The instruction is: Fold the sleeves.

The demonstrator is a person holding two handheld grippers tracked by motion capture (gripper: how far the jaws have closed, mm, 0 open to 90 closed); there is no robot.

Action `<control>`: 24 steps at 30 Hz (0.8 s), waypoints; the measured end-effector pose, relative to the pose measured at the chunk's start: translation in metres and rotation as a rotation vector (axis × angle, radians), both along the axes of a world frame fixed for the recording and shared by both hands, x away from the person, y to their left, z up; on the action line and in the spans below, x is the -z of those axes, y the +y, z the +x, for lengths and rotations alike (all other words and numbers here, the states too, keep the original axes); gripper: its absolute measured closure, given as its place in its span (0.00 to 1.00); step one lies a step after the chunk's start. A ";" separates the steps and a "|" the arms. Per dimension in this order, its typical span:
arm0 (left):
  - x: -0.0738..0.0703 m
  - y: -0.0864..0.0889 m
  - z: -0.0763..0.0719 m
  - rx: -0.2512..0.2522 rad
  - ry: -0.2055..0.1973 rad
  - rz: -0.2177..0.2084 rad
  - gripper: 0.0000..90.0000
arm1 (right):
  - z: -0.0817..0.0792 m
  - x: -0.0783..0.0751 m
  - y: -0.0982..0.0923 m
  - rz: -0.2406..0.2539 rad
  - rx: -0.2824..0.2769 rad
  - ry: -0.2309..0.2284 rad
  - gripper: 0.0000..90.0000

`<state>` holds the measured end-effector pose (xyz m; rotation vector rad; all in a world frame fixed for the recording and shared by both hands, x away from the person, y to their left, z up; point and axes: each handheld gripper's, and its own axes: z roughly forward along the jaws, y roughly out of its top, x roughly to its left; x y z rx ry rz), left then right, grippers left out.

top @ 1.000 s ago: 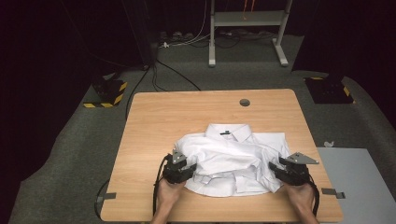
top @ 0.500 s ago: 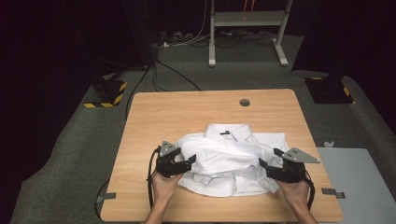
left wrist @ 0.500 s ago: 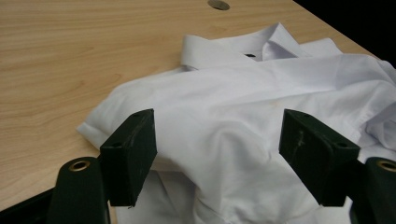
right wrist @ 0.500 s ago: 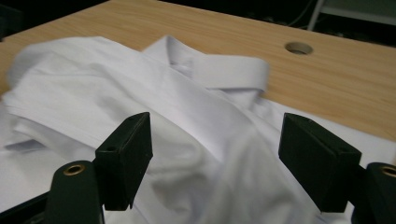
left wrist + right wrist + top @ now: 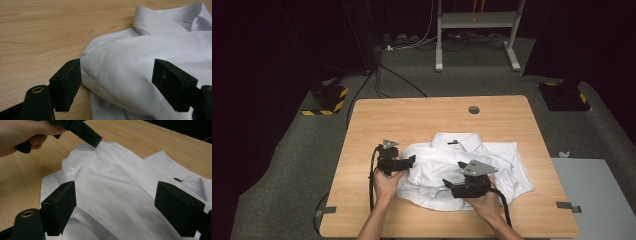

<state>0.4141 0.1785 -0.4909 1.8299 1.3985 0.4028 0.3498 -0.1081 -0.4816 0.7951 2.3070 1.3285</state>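
- The white shirt (image 5: 467, 167) lies partly folded on the near half of the wooden table (image 5: 412, 120), collar (image 5: 457, 141) toward the far edge, folded fabric heaped over its middle and left side.
- In the left gripper view, the shirt (image 5: 150, 65) bulges in a rounded fold between my two black jaws; the collar (image 5: 170, 17) sits beyond, at the upper right.
- In the right gripper view, the shirt (image 5: 117, 192) spreads below and ahead of my jaws, with a small dark label (image 5: 178, 179) near the collar at the right.
- My left gripper (image 5: 408, 161) is at the shirt's left edge, pointing right across the fabric. Its jaws stand apart and have just been opening; the fold lies between them, the left pad at the cloth's edge, the right pad clear of it. No grip on the fabric.
- My right gripper (image 5: 451, 186) is over the near part of the shirt, pointing left. Its jaws stand wide apart and have just been opening; the fabric is seen under and past them, and neither pad presses on it.
- In the right gripper view, my left hand (image 5: 22, 133) and the left gripper's jaw tip (image 5: 92, 138) show at the upper left, the tip right at the raised fold.
- Both forearms enter from the near table edge, each gripper trailing a black cable (image 5: 373, 172).
- Farther out: a round hole (image 5: 473, 109) in the tabletop beyond the collar, tape tabs (image 5: 568, 206) at the near edge.
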 end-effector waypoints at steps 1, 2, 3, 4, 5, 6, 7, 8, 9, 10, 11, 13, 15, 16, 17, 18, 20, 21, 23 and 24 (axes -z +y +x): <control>0.002 0.000 0.003 -0.008 0.003 0.007 0.27 | 0.000 0.001 0.006 -0.009 -0.001 -0.002 0.17; 0.003 -0.001 0.005 -0.012 0.007 0.010 0.27 | -0.001 0.002 0.013 -0.018 -0.011 -0.005 0.17; 0.006 -0.001 0.008 -0.017 0.008 0.006 0.26 | -0.001 0.003 0.020 -0.022 -0.026 -0.006 0.17; 0.007 -0.001 0.010 -0.019 0.007 0.003 0.26 | -0.002 0.005 0.028 -0.028 -0.041 -0.005 0.17; 0.009 -0.001 0.012 -0.022 0.007 -0.001 0.26 | -0.003 0.005 0.032 -0.035 -0.049 -0.008 0.17; 0.011 -0.002 0.015 -0.023 0.009 -0.008 0.26 | -0.003 0.006 0.040 -0.046 -0.061 -0.013 0.17; 0.013 -0.002 0.016 -0.023 0.011 -0.011 0.26 | -0.003 0.007 0.045 -0.050 -0.072 -0.011 0.16; 0.016 -0.002 0.019 -0.023 0.015 -0.015 0.26 | -0.003 0.008 0.049 -0.056 -0.079 -0.011 0.16; 0.019 -0.003 0.021 -0.022 0.021 -0.016 0.26 | -0.003 0.009 0.054 -0.062 -0.088 -0.008 0.15; 0.022 -0.004 0.023 -0.021 0.026 -0.017 0.26 | -0.002 0.011 0.060 -0.075 -0.099 -0.002 0.15; 0.024 -0.004 0.025 -0.020 0.028 -0.019 0.26 | -0.001 0.013 0.065 -0.082 -0.105 0.002 0.14; 0.028 -0.005 0.028 -0.017 0.032 -0.025 0.25 | 0.000 0.016 0.073 -0.101 -0.112 0.008 0.13; 0.032 -0.007 0.031 -0.016 0.031 -0.025 0.25 | 0.001 0.021 0.081 -0.128 -0.119 0.004 0.12; 0.034 -0.007 0.033 -0.015 0.034 -0.023 0.25 | 0.001 0.023 0.085 -0.144 -0.120 0.002 0.12; 0.036 -0.008 0.034 -0.012 0.036 -0.022 0.25 | 0.002 0.026 0.089 -0.163 -0.121 -0.001 0.11; 0.037 -0.008 0.035 -0.009 0.039 -0.021 0.25 | 0.002 0.028 0.092 -0.183 -0.119 -0.002 0.11; 0.041 -0.009 0.037 0.000 0.047 -0.020 0.25 | 0.003 0.033 0.097 -0.214 -0.115 -0.011 0.10; 0.043 -0.009 0.038 0.000 0.051 -0.024 0.25 | 0.003 0.035 0.099 -0.227 -0.112 -0.016 0.09; 0.044 -0.010 0.039 0.000 0.043 -0.028 0.26 | 0.003 0.038 0.103 -0.252 -0.109 -0.023 0.09; 0.043 -0.011 0.041 0.009 0.051 -0.010 0.26 | 0.004 0.040 0.104 -0.267 -0.107 -0.026 0.09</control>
